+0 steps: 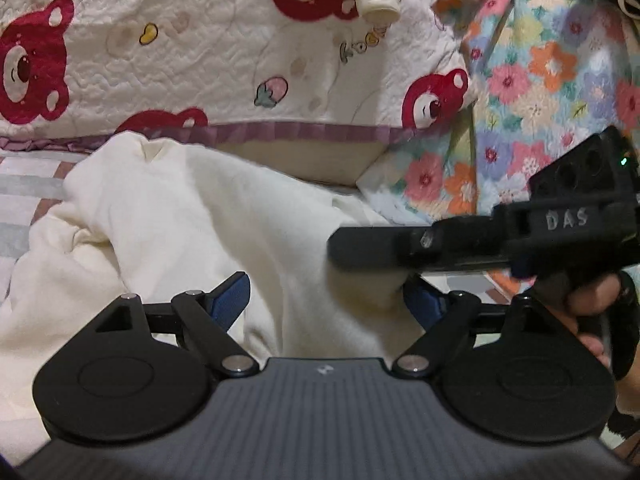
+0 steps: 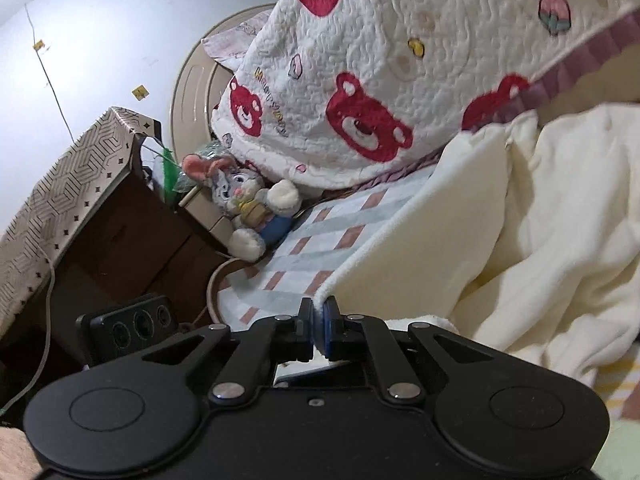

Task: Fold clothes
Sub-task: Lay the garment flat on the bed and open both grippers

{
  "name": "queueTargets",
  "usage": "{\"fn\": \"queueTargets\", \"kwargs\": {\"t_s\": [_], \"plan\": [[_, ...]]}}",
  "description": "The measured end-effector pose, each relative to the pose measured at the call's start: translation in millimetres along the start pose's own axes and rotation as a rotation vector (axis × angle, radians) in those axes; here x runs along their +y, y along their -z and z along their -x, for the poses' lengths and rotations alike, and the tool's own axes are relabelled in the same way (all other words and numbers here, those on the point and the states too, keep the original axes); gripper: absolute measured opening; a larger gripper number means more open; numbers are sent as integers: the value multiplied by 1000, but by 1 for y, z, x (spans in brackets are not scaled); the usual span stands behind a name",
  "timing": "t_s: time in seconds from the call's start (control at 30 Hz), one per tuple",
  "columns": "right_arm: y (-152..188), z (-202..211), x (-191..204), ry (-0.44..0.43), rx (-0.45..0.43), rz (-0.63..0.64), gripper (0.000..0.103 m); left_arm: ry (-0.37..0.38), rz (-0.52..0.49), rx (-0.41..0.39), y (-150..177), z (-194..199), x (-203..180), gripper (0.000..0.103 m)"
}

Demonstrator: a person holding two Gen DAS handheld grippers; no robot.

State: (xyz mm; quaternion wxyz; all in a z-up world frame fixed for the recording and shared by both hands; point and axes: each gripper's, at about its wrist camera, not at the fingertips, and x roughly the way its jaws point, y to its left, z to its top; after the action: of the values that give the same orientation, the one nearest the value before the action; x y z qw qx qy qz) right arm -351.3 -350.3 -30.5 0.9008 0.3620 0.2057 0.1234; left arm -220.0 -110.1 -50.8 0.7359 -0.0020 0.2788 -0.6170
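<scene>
Right tool (image 2: 319, 320) was clamped on the hem edge of the cream garment (image 2: 540, 240), pads together with the fabric corner pinched between them at lower centre of the right wrist view. Edge ran taut from the pads toward upper right, probably so the panel could be lifted or carried over as a flat sheet.

Left tool (image 1: 326, 300) had its blue pads (image 1: 230, 294) well apart, cream cloth bulging up between them at lower centre of the left wrist view; not gripping. Looked staged to take a second hold on the same piece.

Garment lay rumpled on the bed's checked sheet (image 2: 320, 240), centre to left in the left view, no clean fold visible. Whether a fold was starting or being redone couldn't be settled.

Count: one cream garment in hand, two tools, one bear-print quilt (image 1: 200, 40) behind, one floral blanket (image 1: 540, 80) at upper right, one plush rabbit (image 2: 244, 204) at centre left of the right view.
</scene>
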Motion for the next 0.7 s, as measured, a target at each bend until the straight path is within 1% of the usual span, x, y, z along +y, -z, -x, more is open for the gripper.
{"fn": "queueTargets", "kwargs": {"t_s": [0.03, 0.07, 0.1, 0.13, 0.17, 0.2, 0.27, 0.33, 0.37, 0.43, 0.5, 0.53, 0.6, 0.7], "plan": [[1, -2, -1, -12, 4, -13, 7, -5, -8, -12, 2, 1, -1, 71], [2, -2, 0, -31, 4, -24, 7, 4, 4, -5, 2, 1, -1, 63], [2, -1, 0, -48, -5, -34, 7, 15, 22, 6, 1, 0, 0, 47], [2, 1, -2, -50, -20, -40, 7, 5, 41, 21, -1, -3, 2, 27], [2, 4, -4, -52, -34, -46, 7, -10, 60, 36, -3, -6, 4, 23], [3, 6, -6, -52, -47, -51, 7, -40, 58, 51, -4, -8, 7, 21], [10, 12, -16, 14, -34, -43, 11, -124, 16, 85, -8, -8, 14, 18], [17, 18, -25, 79, -21, -34, 12, -187, -31, 142, -20, -5, 31, 17], [21, 21, -29, 112, -14, -30, 14, -200, -33, 176, -29, 0, 44, 17], [28, 27, -38, 177, -1, -21, 19, -203, 14, 265, -53, 10, 77, 17], [35, 32, -48, 242, 13, -13, 19, -284, 25, 318, -84, 24, 110, 17], [38, 35, -52, 275, 20, -8, 19, -336, 1, 326, -99, 33, 122, 16], [46, 41, -61, 340, 33, 0, 20, -493, -78, 306, -142, 55, 150, 16], [56, 50, -75, 438, 52, 14, 27, -740, -136, 214, -206, 91, 200, 15]]}}
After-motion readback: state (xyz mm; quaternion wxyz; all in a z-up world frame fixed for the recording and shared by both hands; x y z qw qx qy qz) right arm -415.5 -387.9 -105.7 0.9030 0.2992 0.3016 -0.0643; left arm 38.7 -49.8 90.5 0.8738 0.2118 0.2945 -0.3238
